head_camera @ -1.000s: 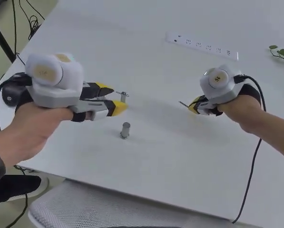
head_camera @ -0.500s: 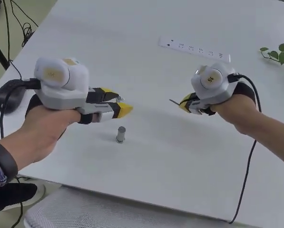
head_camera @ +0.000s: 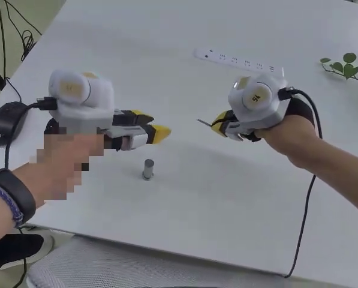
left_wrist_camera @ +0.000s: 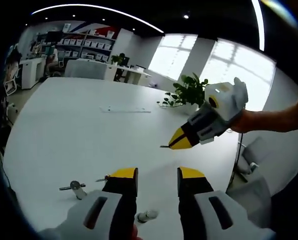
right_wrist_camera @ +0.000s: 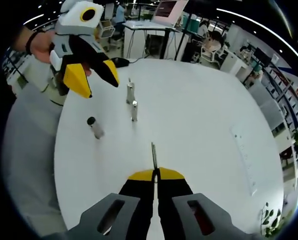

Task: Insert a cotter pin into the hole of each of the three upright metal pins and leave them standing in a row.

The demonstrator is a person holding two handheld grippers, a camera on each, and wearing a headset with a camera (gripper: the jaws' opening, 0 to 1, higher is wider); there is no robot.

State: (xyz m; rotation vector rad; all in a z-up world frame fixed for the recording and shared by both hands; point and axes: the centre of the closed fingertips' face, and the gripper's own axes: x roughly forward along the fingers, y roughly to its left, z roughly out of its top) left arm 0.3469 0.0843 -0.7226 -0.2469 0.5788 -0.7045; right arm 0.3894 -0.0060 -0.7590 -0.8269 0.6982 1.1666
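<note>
Quick update from us: our left gripper (head_camera: 151, 125) hangs over the table (head_camera: 226, 192) with its jaws spread wide and nothing between them. Our right gripper (head_camera: 217, 122) is clenched on a cotter pin (head_camera: 204, 123), which pokes out toward 9 o'clock. A bare metal pin (head_camera: 148, 169) stands at 6 o'clock from the left tips. In the right gripper view, two more upright pins (right_wrist_camera: 134, 110) stand near it, around 11 o'clock from the jaws. The power strip (head_camera: 238, 62) lies way off at 12 o'clock.
</note>
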